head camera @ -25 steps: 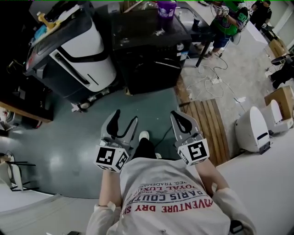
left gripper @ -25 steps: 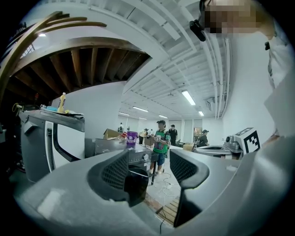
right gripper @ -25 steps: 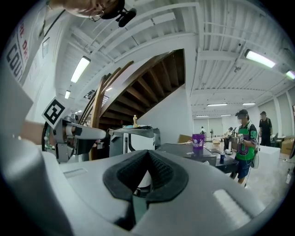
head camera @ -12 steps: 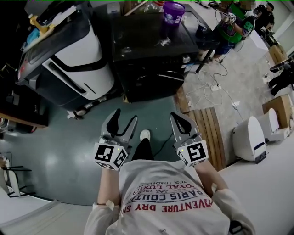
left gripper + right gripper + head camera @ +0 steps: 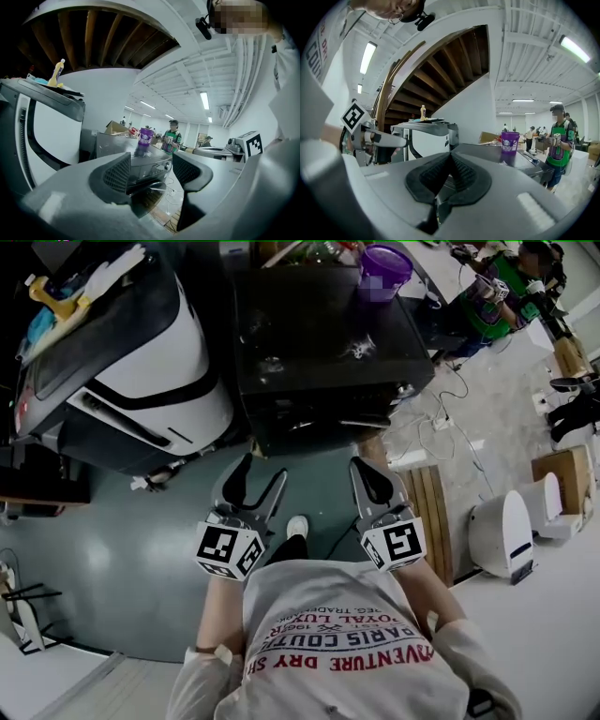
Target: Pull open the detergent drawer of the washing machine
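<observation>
Left gripper (image 5: 152, 171): jaws stand well apart with nothing between the pads; through the gap its own view shows the front control strip of the black washing machine (image 5: 319, 334). Right gripper (image 5: 450, 168): pads closed against each other, holding nothing. From the head view both tools point at the machine's front, tips near its lower front edge but clear of it, no contact on either side. The left gripper faces the left half of the front, the right gripper the right half. The detergent drawer cannot be picked out on the dark front panel in any view, and no part of that panel is seen standing out from it. Both grippers are held about level, side by side, ahead of the person's torso, forearms bent in close at the sides, marker cubes uppermost. A purple cup (image 5: 382, 268) stands on the machine's top towards its right rear corner. A white-and-black appliance (image 5: 141, 362) stands just to the machine's left, and a wooden pallet (image 5: 427, 521) lies on the floor beside the right gripper.
</observation>
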### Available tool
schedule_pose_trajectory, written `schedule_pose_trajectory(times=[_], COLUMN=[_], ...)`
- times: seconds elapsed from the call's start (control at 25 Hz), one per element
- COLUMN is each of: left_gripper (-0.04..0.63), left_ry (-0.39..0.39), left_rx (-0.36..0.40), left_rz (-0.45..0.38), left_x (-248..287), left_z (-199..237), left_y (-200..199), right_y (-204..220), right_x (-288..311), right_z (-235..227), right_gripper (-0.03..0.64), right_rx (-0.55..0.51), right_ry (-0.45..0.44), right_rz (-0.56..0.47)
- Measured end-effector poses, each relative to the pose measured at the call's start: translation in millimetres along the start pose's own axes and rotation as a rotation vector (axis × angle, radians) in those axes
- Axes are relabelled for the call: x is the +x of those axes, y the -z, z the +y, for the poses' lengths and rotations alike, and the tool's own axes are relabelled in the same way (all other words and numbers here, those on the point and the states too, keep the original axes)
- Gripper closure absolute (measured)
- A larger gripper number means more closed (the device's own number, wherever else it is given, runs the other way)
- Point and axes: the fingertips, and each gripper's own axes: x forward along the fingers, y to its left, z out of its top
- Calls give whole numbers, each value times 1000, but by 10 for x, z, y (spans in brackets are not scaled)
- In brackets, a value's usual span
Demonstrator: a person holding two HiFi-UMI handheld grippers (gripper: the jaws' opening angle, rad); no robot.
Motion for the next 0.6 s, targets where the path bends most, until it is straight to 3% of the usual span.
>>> schedule_pose_trajectory(times=[0.24,0.44,0.6], left_gripper=[319,319,319], left_ry=[-2,45,22], left_rx=[-70,-204,-308], left_rz=[32,37,14], left_x=[354,588,805], left_z=[421,514,627], left_y=[121,308,467], right_y=[96,368,518], right_x=[513,794,996], right_z=[-159,-337,-486], right_gripper=[615,615,615], right_rx=[-4,11,25], right_ry=[-4,-2,-28], right_rz=[30,81,101])
